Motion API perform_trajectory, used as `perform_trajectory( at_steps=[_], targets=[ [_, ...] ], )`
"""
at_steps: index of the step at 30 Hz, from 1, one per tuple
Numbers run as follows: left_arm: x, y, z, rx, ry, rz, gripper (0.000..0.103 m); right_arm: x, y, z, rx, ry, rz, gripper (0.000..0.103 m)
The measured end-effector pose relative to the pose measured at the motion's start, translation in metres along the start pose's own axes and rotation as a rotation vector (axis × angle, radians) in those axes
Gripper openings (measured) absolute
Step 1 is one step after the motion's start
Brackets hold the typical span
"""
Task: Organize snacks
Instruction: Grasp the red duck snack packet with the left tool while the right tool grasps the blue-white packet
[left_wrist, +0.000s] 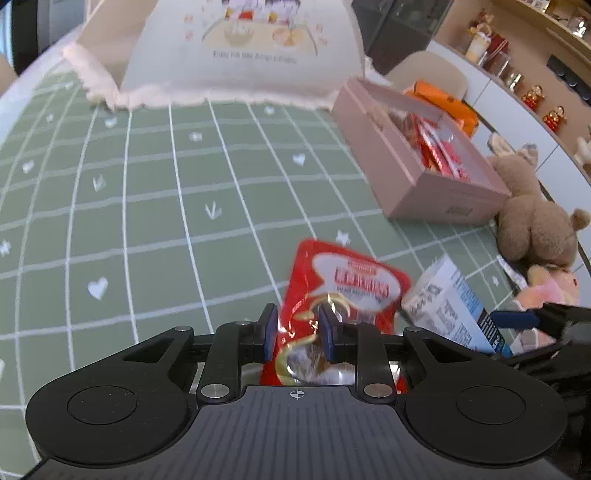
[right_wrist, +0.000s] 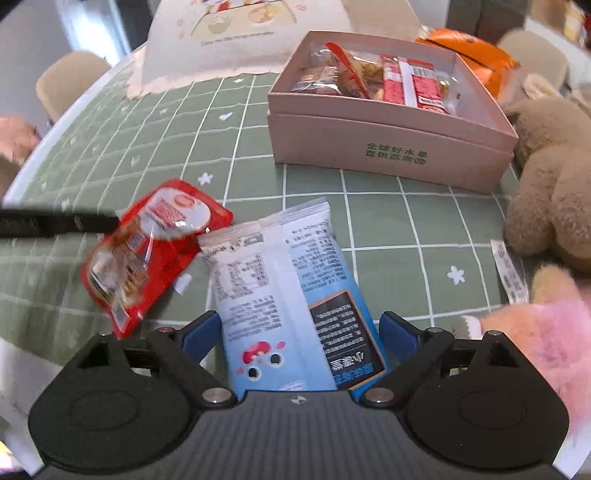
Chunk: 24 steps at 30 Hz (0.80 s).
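My left gripper (left_wrist: 298, 328) is shut on a red snack packet (left_wrist: 343, 288), pinching its near end and holding it over the green checked tablecloth (left_wrist: 166, 221). The same red packet (right_wrist: 155, 240) shows lifted in the right wrist view, with the left gripper's finger reaching in from the left. My right gripper (right_wrist: 300, 334) is open, its blue pads either side of a white and blue snack packet (right_wrist: 291, 295) lying on the cloth. A pink box (right_wrist: 391, 147) with several snacks inside stands beyond; it also shows in the left wrist view (left_wrist: 424, 192).
A brown teddy bear (right_wrist: 554, 177) and a pink plush toy (right_wrist: 546, 332) sit at the right. An orange packet (right_wrist: 476, 55) lies behind the box. A printed paper bag (left_wrist: 243, 48) stands at the back. A loose label strip (right_wrist: 508, 269) lies by the bear.
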<state>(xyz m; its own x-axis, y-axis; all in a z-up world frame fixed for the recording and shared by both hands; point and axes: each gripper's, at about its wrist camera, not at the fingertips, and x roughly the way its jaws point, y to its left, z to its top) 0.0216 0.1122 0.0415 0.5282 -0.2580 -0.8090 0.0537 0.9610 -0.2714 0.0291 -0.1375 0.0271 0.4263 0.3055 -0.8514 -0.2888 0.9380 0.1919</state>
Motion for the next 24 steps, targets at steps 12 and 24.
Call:
perform_trajectory(
  at_steps=[12,24],
  targets=[
    [0.001,-0.009,-0.007,-0.021,0.013,-0.009,0.027,0.021,0.026,0.024,-0.019,-0.009,-0.035,0.093],
    [0.001,-0.013,-0.006,0.023,0.021,0.005,0.027,0.008,0.026,0.008,-0.005,-0.037,-0.028,0.093]
  ],
)
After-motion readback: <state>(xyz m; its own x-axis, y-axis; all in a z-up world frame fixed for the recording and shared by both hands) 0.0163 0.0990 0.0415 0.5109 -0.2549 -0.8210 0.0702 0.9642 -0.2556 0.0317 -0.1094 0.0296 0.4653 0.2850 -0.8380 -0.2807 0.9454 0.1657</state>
